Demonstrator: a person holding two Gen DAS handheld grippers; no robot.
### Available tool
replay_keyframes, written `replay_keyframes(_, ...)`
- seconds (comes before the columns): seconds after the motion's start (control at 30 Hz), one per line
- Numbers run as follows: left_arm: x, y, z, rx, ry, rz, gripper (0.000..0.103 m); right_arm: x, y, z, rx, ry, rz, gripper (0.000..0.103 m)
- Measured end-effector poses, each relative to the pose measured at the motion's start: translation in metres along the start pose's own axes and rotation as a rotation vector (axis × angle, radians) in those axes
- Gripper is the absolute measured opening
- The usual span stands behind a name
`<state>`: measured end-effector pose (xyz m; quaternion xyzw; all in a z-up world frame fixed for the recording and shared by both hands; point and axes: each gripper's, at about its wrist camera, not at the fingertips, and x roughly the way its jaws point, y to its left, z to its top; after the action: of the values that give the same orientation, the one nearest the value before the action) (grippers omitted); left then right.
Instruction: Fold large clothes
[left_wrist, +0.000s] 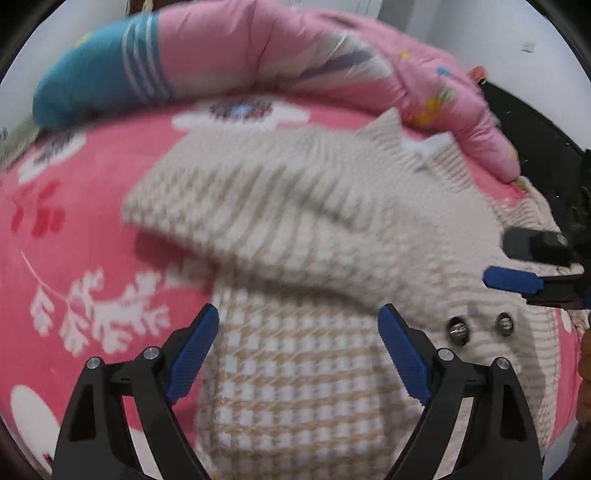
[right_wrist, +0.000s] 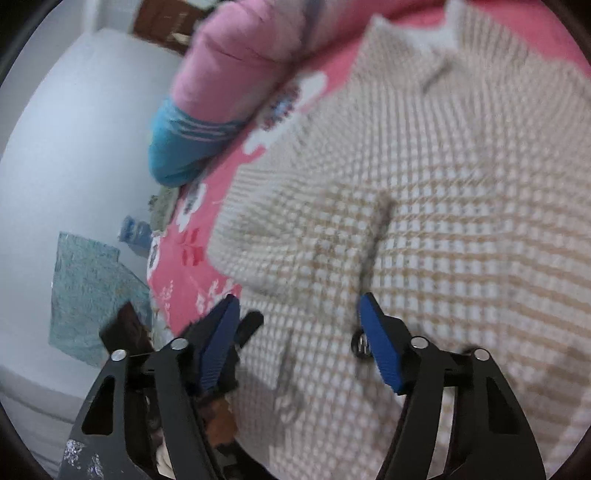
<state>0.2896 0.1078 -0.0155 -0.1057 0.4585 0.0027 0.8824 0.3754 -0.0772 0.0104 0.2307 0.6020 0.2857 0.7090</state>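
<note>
A cream and beige checked knit cardigan (left_wrist: 295, 236) lies on a pink flowered bedspread (left_wrist: 74, 206). One sleeve is folded across its body. Two dark buttons (left_wrist: 458, 328) show near its edge. My left gripper (left_wrist: 298, 350) is open and empty, just above the cardigan's lower part. My right gripper (right_wrist: 297, 339) is open and empty over the same cardigan (right_wrist: 424, 206), and it also shows at the right edge of the left wrist view (left_wrist: 517, 258). Both views are blurred by motion.
A rolled pink quilt with a teal striped end (left_wrist: 229, 55) lies along the far side of the bed, also in the right wrist view (right_wrist: 207, 99). Beyond the bed edge is a pale floor with a teal patterned mat (right_wrist: 88, 291).
</note>
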Motion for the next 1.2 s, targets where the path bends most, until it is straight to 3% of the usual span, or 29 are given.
replay_keyframes(0.07, 0.009, 0.003, -0.004, -0.001, 0.026, -0.014, 0.088, 0.01, -0.005, 0.002, 0.038, 0.019, -0.006, 0.061)
replay_keyframes(0.13, 0.011, 0.002, -0.007, 0.015, 0.009, -0.023, 0.098, 0.019, -0.01, 0.002, 0.065, 0.046, 0.003, 0.061)
replay_keyframes(0.2, 0.016, 0.001, -0.011, 0.038, 0.006, -0.005, 0.098, 0.027, -0.012, 0.004, 0.061, 0.056, -0.014, 0.059)
replay_keyframes(0.3, 0.029, 0.01, -0.01, 0.023, 0.051, -0.037, 0.098, 0.038, -0.012, 0.012, 0.06, 0.059, -0.016, 0.056)
replay_keyframes(0.5, 0.026, 0.018, -0.017, -0.014, 0.007, -0.076, 0.098, 0.058, -0.004, 0.023, 0.054, 0.062, -0.069, 0.047)
replay_keyframes(0.73, 0.026, 0.013, -0.015, 0.016, 0.011, -0.055, 0.098, 0.064, -0.008, 0.023, 0.094, 0.045, -0.075, 0.047)
replay_keyframes(1.0, 0.021, 0.028, -0.017, -0.055, -0.025, -0.147, 0.098, 0.071, 0.001, 0.021, 0.102, 0.021, -0.098, 0.046)
replay_keyframes(1.2, 0.024, 0.026, -0.018, -0.049, -0.027, -0.134, 0.098, 0.083, 0.013, 0.014, 0.056, -0.016, -0.174, 0.036)
